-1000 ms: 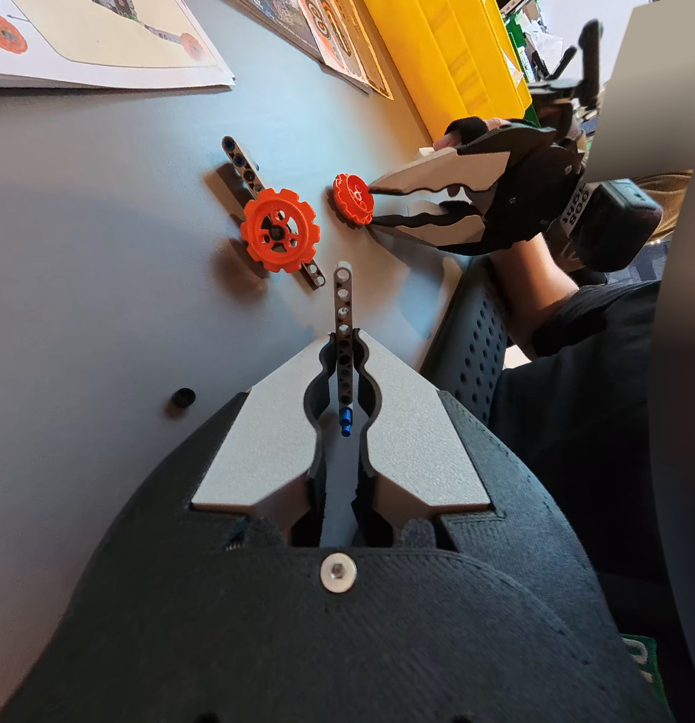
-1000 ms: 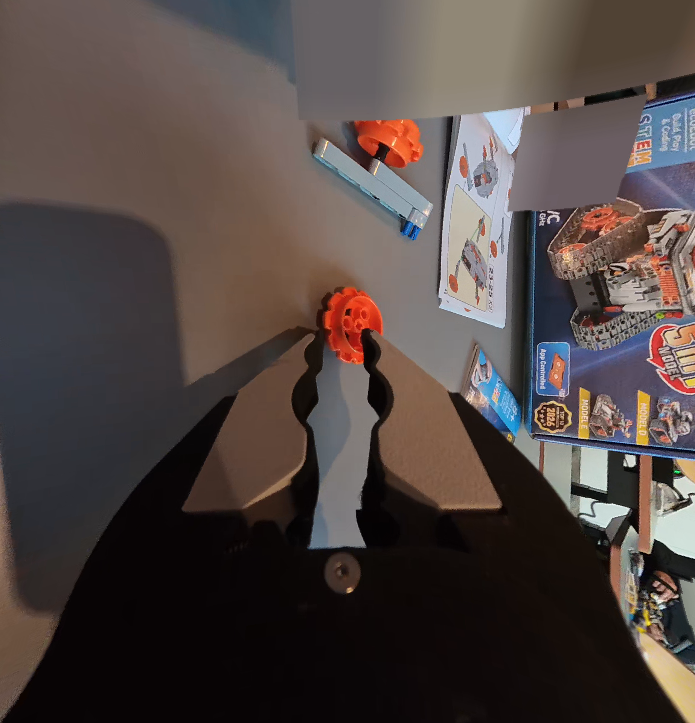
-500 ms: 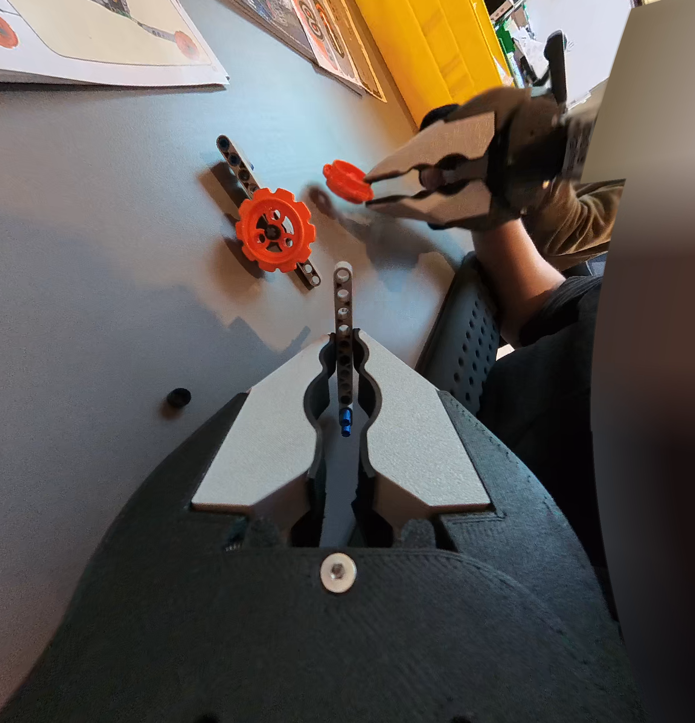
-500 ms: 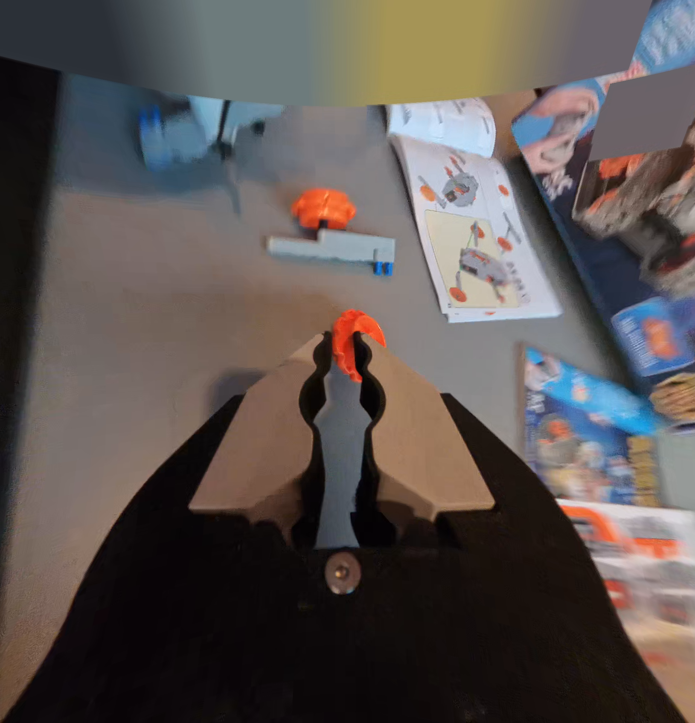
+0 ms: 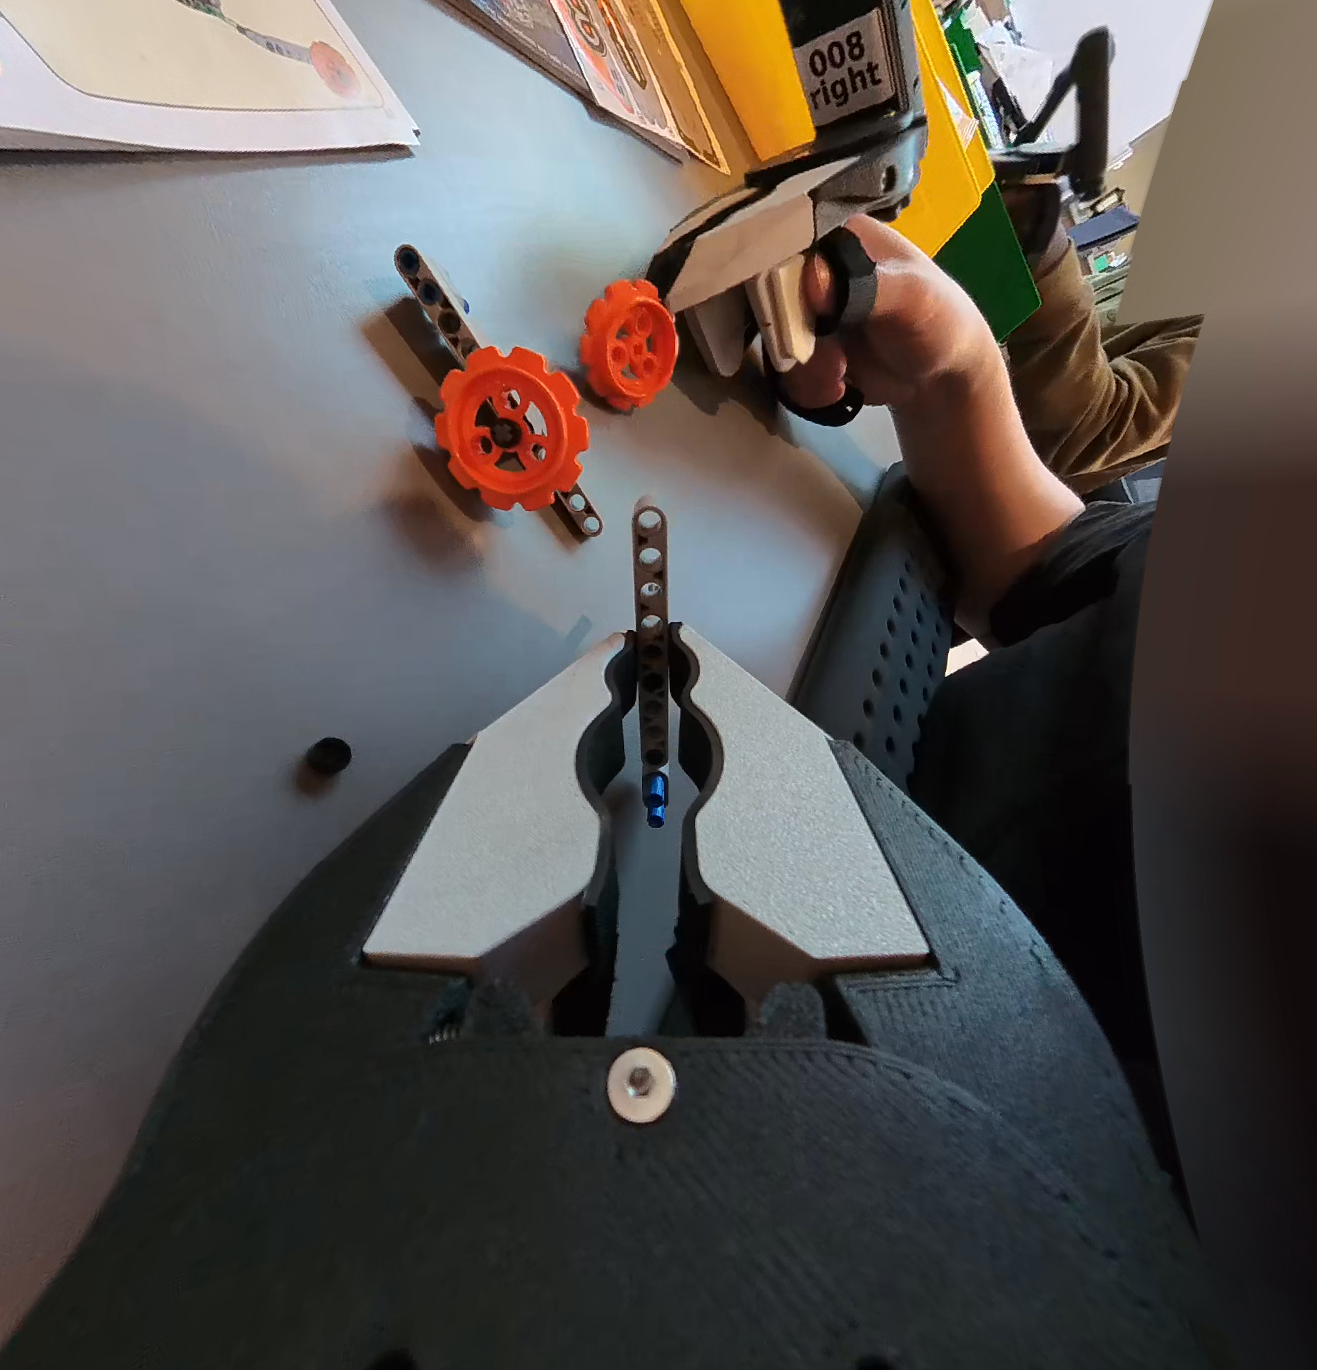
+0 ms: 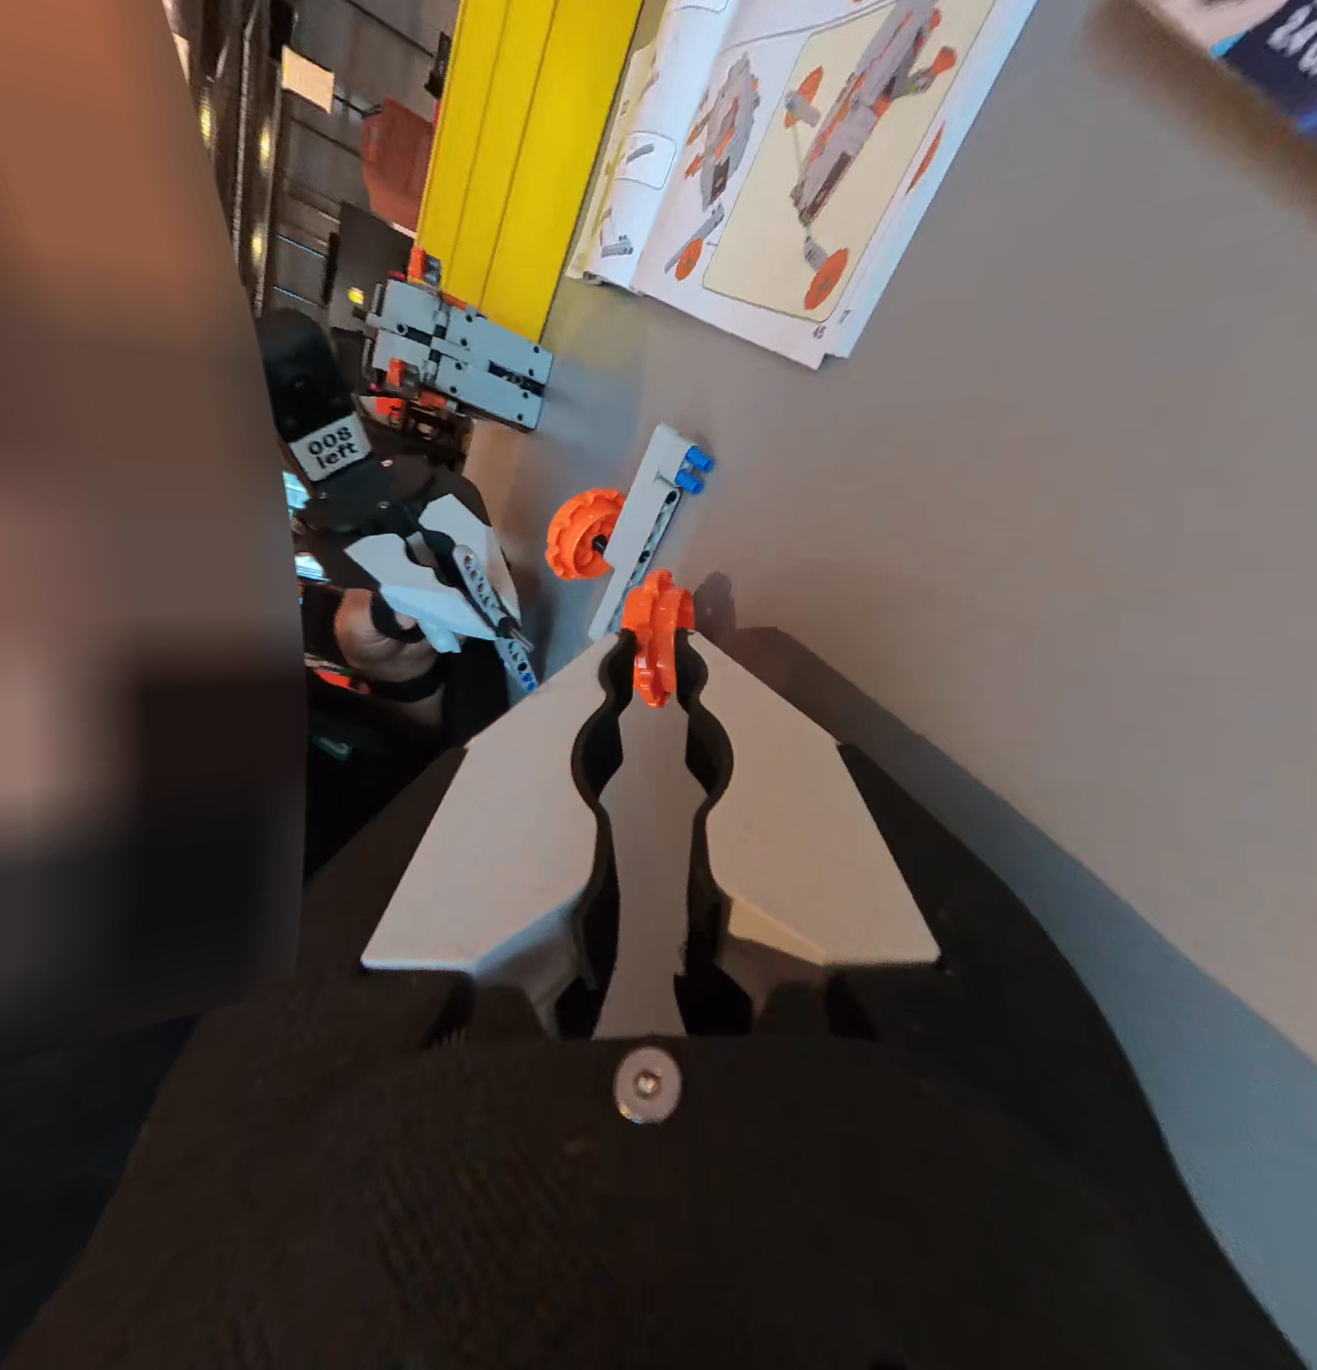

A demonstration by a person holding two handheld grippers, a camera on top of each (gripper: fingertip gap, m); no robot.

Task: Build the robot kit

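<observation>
My left gripper [image 5: 652,636] is shut on a thin grey perforated beam [image 5: 649,563] with a blue pin [image 5: 655,797] at its near end, held just above the grey table [image 5: 159,519]. My right gripper [image 6: 655,639] is shut on the rim of a small orange toothed wheel [image 6: 659,608]. In the left wrist view that wheel [image 5: 629,345] hangs from the right gripper [image 5: 670,296], close beside a larger orange toothed wheel [image 5: 511,437] mounted on a grey beam [image 5: 429,293] lying on the table. The right wrist view shows the same assembly [image 6: 644,534] and the left gripper [image 6: 492,615].
A small black piece [image 5: 328,755] lies left of my left gripper. An open instruction booklet [image 5: 196,74] and a yellow bin [image 5: 774,81] are at the far edge. A grey block assembly [image 6: 463,363] sits by the bin. A perforated chair part [image 5: 878,637] is at the table's right edge. Tip to tip, the grippers are about 12 cm apart. It is some 8 cm from my left tips to the small black piece [image 5: 328,755].
My right gripper closed on the small orange wheel, lifted it off the table, turned it, and brought it beside the large wheel. My left gripper kept holding the beam almost still.
</observation>
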